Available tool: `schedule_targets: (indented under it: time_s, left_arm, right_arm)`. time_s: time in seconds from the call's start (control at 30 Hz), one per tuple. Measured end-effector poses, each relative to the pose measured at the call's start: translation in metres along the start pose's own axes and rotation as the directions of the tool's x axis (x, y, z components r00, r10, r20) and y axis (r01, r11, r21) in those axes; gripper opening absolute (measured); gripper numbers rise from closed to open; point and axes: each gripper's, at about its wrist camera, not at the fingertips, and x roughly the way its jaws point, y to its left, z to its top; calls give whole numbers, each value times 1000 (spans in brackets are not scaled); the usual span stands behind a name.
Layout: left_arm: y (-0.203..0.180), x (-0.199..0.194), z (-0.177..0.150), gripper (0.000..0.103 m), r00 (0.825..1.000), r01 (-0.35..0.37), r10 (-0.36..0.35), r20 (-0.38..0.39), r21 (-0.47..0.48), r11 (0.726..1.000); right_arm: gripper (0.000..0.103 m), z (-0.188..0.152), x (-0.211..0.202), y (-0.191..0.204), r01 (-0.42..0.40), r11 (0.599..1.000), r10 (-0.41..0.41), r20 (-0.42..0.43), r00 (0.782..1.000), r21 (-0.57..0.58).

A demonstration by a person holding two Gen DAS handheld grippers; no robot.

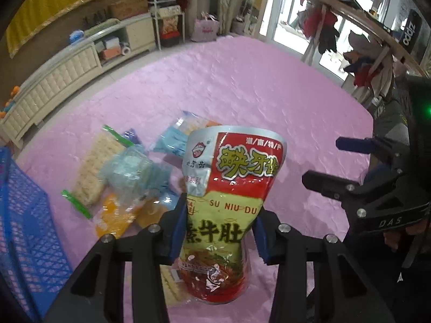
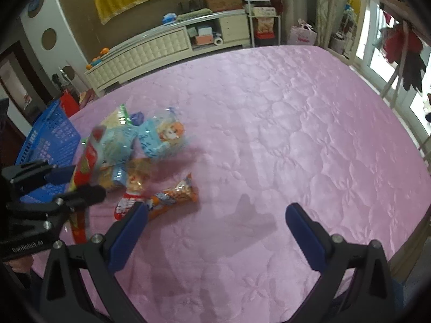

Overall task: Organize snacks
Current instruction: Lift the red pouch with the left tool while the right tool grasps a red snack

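Observation:
My left gripper (image 1: 219, 223) is shut on a red and silver snack pouch (image 1: 231, 183) and holds it upright above the pink bedspread (image 1: 242, 86). In the right wrist view the same pouch (image 2: 86, 161) shows edge-on at the left, in the left gripper (image 2: 78, 180). My right gripper (image 2: 215, 215) is open and empty over the bedspread (image 2: 296, 121); it also shows at the right of the left wrist view (image 1: 323, 161). A pile of snack packets (image 1: 124, 177) lies behind the pouch, and an orange packet (image 2: 175, 193) lies just beyond my right gripper's left finger.
A blue plastic basket (image 1: 24, 215) stands at the left edge of the bed, also in the right wrist view (image 2: 51, 140). A cream cabinet (image 2: 150, 51) and a shelf rack line the far wall. Windows and hanging clothes are at the right.

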Motion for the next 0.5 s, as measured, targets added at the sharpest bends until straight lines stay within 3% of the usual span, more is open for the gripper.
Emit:
schedule_targets:
  time_s: [0.33, 0.5]
  left_arm:
    - [23, -28, -23, 41, 996, -68, 72, 48, -80, 994]
    - [44, -24, -37, 41, 993, -112, 118, 29, -153, 982]
  right_arm:
    - [102, 7, 11, 41, -124, 987, 122, -24, 992, -104]
    - [90, 21, 35, 66, -195, 971, 187, -68, 980, -135]
